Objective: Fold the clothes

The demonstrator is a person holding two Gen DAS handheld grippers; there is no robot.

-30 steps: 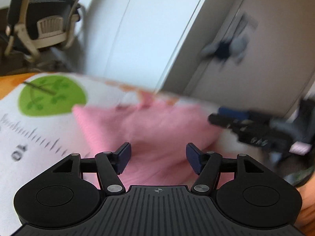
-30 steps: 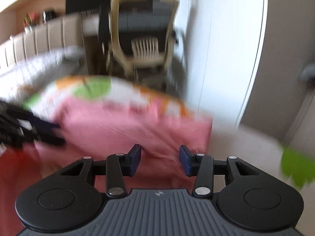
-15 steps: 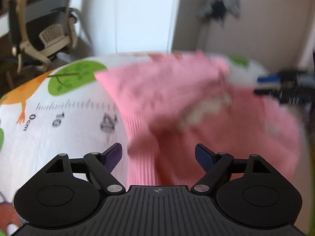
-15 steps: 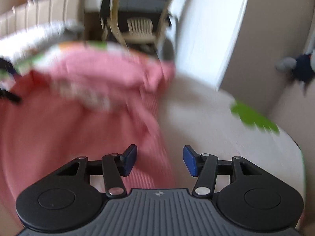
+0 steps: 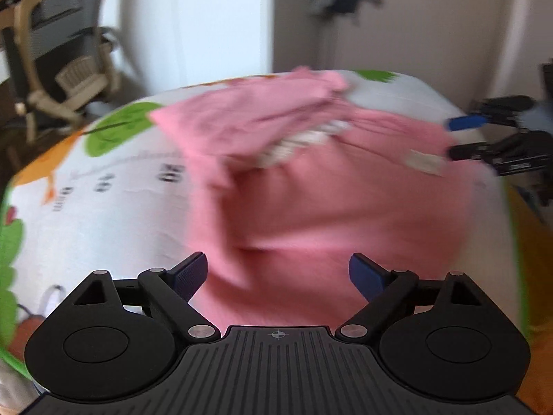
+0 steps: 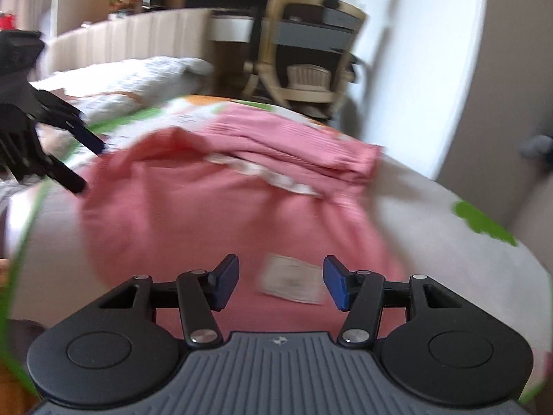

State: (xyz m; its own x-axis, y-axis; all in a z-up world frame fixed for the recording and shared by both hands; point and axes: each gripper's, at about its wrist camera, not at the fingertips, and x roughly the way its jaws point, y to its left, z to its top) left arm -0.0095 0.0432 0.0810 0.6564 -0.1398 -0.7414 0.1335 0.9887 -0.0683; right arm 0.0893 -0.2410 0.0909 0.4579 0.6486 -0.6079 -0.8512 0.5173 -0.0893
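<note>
Hovering left tongs (image 5: 276, 273) just opened wide, empty, above pink garment (image 5: 328, 186) edge

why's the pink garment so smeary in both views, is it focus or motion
Motion, likely: in the left wrist view the garment and mat streak while the left gripper stays crisp; the right wrist view smears the label likewise, its right gripper sharp.

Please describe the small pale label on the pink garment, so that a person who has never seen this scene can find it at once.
A white mat with green and orange prints covers the surface, and a pink garment lies on it. The label is a small pale rectangle on the garment's near part, seen between the right gripper's open jaws. Nothing else on the plain pink cloth there is pale.
</note>
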